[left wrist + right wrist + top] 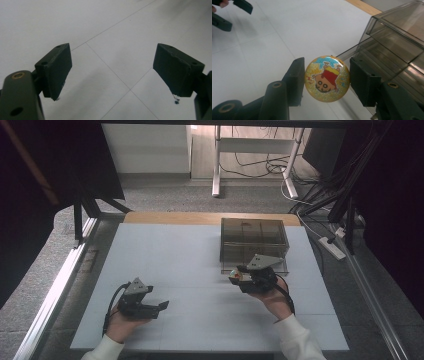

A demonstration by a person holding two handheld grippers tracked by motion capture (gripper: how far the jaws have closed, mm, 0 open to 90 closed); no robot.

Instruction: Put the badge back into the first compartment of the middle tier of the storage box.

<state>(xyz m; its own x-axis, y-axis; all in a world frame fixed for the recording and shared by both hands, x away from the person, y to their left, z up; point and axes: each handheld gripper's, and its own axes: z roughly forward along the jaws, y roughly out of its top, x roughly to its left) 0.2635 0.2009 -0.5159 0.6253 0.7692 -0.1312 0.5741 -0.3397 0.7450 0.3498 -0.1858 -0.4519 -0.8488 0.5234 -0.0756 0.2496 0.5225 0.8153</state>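
A round glittery yellow badge (327, 78) with a cartoon figure printed on it, seen upside down, is clamped by its edges between the pads of my right gripper (325, 81). In the high view the badge (235, 275) and right gripper (241, 277) hover just in front of the smoky transparent box (254, 240), near its front left corner. My left gripper (162, 306) rests low at the front left of the table. In its own view the left gripper (112, 72) is open, with bare white tabletop between the jaws.
The transparent box (394, 42) has stacked drawer-like compartments and stands at the back right of the white table (175, 255). A wooden strip (200, 217) runs along the table's far edge. Cables and a power strip (332, 247) lie on the floor at right.
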